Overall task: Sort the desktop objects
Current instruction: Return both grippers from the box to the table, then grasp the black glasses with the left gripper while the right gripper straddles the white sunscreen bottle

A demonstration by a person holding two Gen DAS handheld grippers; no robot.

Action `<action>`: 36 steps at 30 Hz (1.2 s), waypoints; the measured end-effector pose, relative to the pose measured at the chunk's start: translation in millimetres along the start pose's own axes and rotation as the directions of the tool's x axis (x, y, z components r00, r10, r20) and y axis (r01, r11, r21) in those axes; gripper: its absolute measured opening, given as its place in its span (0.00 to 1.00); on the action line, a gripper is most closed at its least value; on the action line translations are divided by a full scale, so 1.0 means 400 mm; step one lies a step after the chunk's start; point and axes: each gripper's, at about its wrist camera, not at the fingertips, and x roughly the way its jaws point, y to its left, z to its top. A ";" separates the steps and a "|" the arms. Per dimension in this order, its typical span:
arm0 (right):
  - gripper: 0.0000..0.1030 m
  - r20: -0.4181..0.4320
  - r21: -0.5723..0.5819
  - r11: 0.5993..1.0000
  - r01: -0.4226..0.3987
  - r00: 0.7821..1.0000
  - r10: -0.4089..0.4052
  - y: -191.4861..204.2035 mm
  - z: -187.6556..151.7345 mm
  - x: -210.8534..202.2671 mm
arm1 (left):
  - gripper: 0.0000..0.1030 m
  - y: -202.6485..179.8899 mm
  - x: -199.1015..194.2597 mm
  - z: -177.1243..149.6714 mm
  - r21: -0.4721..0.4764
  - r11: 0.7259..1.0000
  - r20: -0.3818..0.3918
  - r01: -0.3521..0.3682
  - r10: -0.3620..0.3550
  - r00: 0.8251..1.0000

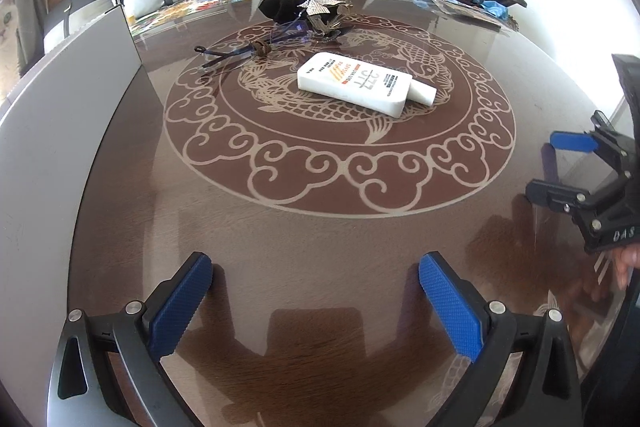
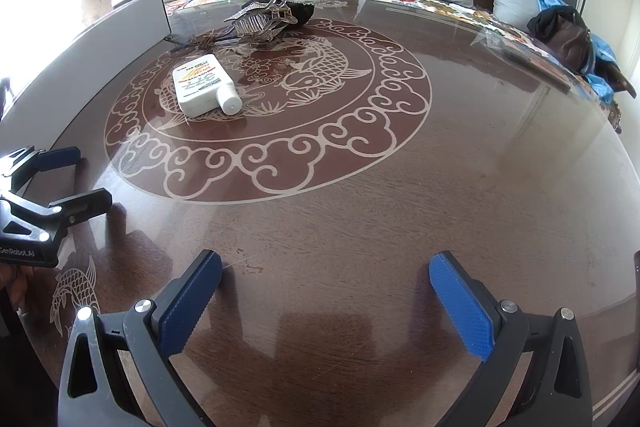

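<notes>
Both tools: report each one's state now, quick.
Left tool: open, holding nothing, above the glass tabletop.
Right tool: open, holding nothing, above the same tabletop.

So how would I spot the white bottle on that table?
Find the round fish emblem on the brown table. The white bottle lies flat inside it, cap to one side. It is the only pale thing; the glasses and hair clip behind are dark.

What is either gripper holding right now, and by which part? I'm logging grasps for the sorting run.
Nothing is held. The left gripper and right gripper both hang open above the table, fingers apart, well short of the white bottle.
</notes>
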 end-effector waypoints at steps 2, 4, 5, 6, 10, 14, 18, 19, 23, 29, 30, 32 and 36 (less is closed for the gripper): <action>1.00 -0.046 -0.054 0.998 -0.037 0.998 0.035 0.021 0.053 0.034 | 1.00 0.032 -0.011 -0.018 -0.010 1.000 0.010 0.005 -0.005 1.000; 1.00 -0.068 -0.100 0.993 -0.068 0.996 0.061 0.061 0.111 0.073 | 1.00 0.040 -0.013 -0.022 -0.019 1.000 0.017 0.001 -0.001 1.000; 1.00 -0.072 -0.130 0.988 -0.086 0.994 0.077 0.088 0.139 0.093 | 1.00 0.036 -0.012 -0.022 -0.019 1.000 0.021 -0.009 0.009 1.000; 1.00 -0.074 -0.155 0.983 -0.099 0.993 0.089 0.115 0.167 0.113 | 1.00 0.035 -0.012 -0.023 -0.029 0.999 0.027 -0.014 0.015 1.000; 1.00 -0.069 -0.182 0.978 -0.100 0.994 0.088 0.197 0.267 0.180 | 1.00 0.034 -0.011 -0.025 -0.041 0.999 0.035 -0.024 0.026 0.999; 0.99 -0.084 -0.182 0.975 -0.126 0.990 0.113 0.229 0.324 0.215 | 1.00 0.034 -0.010 -0.025 -0.041 0.999 0.036 -0.024 0.025 0.999; 0.51 -0.040 -0.213 0.966 -0.143 0.990 0.138 0.238 0.326 0.184 | 1.00 0.036 -0.010 -0.024 -0.041 0.999 0.036 -0.024 0.025 0.999; 0.51 -0.037 -0.214 0.967 -0.141 0.990 0.137 0.236 0.317 0.180 | 1.00 0.036 -0.010 -0.024 -0.041 0.999 0.036 -0.024 0.025 0.999; 0.51 0.006 -0.186 0.975 -0.120 0.992 0.123 0.179 0.247 0.135 | 1.00 0.036 -0.011 -0.024 -0.041 0.999 0.036 -0.024 0.025 0.999; 0.51 0.070 -0.041 0.999 -0.008 0.997 0.011 0.024 0.074 0.027 | 1.00 0.036 -0.011 -0.026 -0.040 0.999 0.036 -0.024 0.025 0.999; 0.51 0.079 -0.029 1.000 0.001 0.997 0.001 0.007 0.054 0.015 | 1.00 0.036 -0.011 -0.025 -0.040 0.999 0.036 -0.024 0.025 0.999; 0.62 0.086 0.000 1.000 0.002 0.996 -0.002 -0.016 0.036 0.007 | 1.00 0.036 -0.011 -0.026 -0.040 0.999 0.036 -0.024 0.025 0.999; 0.91 0.050 0.012 1.000 0.002 0.999 -0.003 -0.028 0.052 0.024 | 1.00 0.037 -0.010 -0.022 -0.034 0.999 0.026 -0.024 0.025 0.999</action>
